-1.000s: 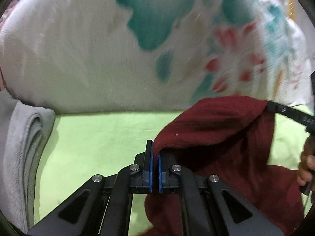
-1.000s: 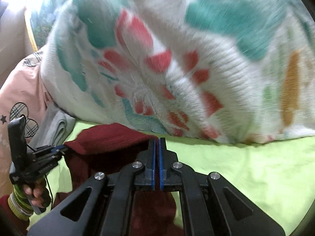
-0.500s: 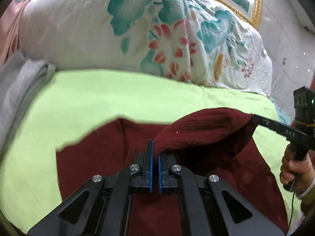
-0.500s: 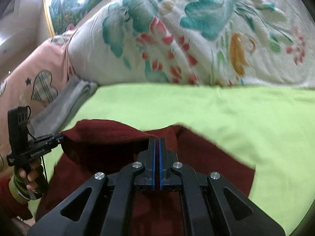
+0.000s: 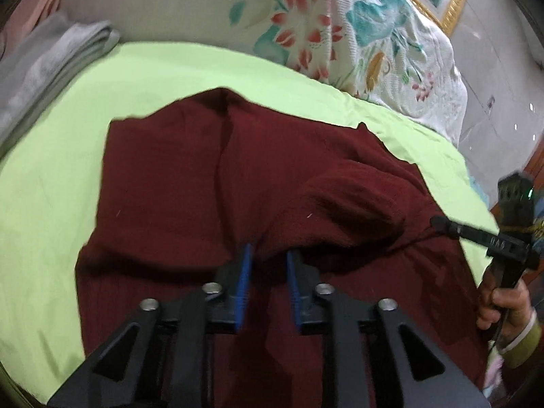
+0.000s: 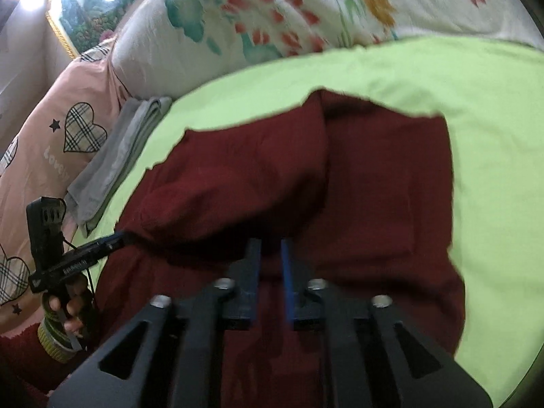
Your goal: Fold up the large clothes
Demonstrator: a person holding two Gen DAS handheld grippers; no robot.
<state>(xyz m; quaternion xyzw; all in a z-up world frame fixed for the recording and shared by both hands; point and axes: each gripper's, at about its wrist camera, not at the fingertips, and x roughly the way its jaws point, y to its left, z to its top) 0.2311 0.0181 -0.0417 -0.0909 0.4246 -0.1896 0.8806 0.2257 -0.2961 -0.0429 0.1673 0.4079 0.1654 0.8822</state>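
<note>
Bedroom, a bed covered by a lime-green sheet (image 5: 61, 170), a gilt-framed picture (image 6: 85, 13) on the wall behind. Along the bed's far edge lies a big white quilt with teal and red flower print (image 5: 306, 27); beside it, toward the far left corner, a pink pillow with plaid hearts (image 6: 61, 142) and a folded grey towel (image 6: 119, 156).

The dark maroon knitted garment (image 5: 163, 183) lies across the middle of the sheet, reaching to the near edge. Its far half is flat. A doubled-over hem forms a raised roll across the near half, strung between the two tools.

Left gripper (image 5: 268, 258): jaws opening, a modest gap, blue pads not pressing; the roll's end sits at the tips. Right gripper (image 6: 270, 251): likewise opening, cloth just ahead of and between the tips, not pinched. The right hand (image 5: 503, 302) shows at the sheet's right edge.

Judgement: one fold has been laid down and is being let go. The roll is not yet flattened; smoothing and further folds to a compact stack appear to be left.
</note>
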